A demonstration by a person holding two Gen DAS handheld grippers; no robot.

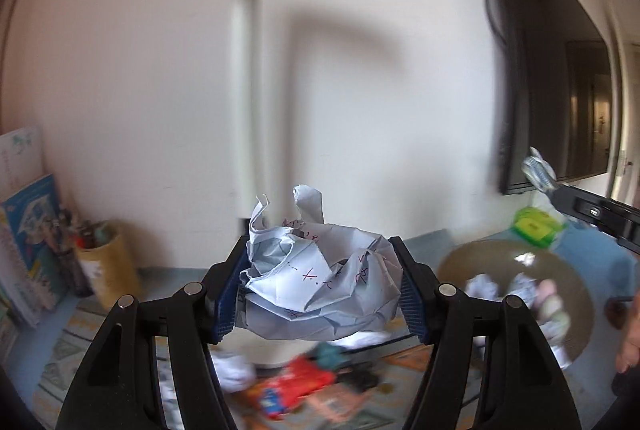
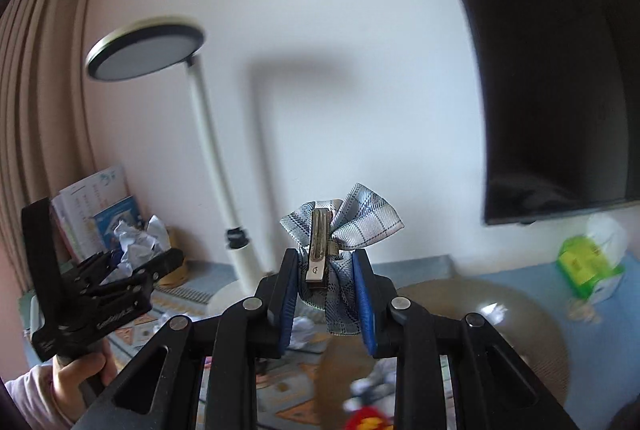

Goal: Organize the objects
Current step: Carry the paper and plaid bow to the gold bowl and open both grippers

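In the left wrist view my left gripper (image 1: 318, 250) is shut on a crumpled sheet of white paper (image 1: 320, 278) with red and blue scribbles, squeezed between its blue pads (image 1: 226, 306). In the right wrist view my right gripper (image 2: 326, 264) is shut on a pale blue plaid bow hair clip (image 2: 360, 226), whose metal clip (image 2: 319, 250) faces the camera. Both are held up above the table. The bow (image 1: 538, 169) shows at the right edge of the left wrist view, and the left gripper (image 2: 132, 266) with its paper (image 2: 136, 242) at the left of the right wrist view.
A round olive tray (image 1: 568, 270) with paper balls (image 1: 484, 288) sits low on the right. A white desk lamp (image 2: 208, 133) stands by the wall. Books (image 1: 28, 230) and a pen holder (image 1: 106, 262) are at left, a green tissue box (image 2: 588, 262) at right, a dark screen (image 2: 560, 69) on the wall.
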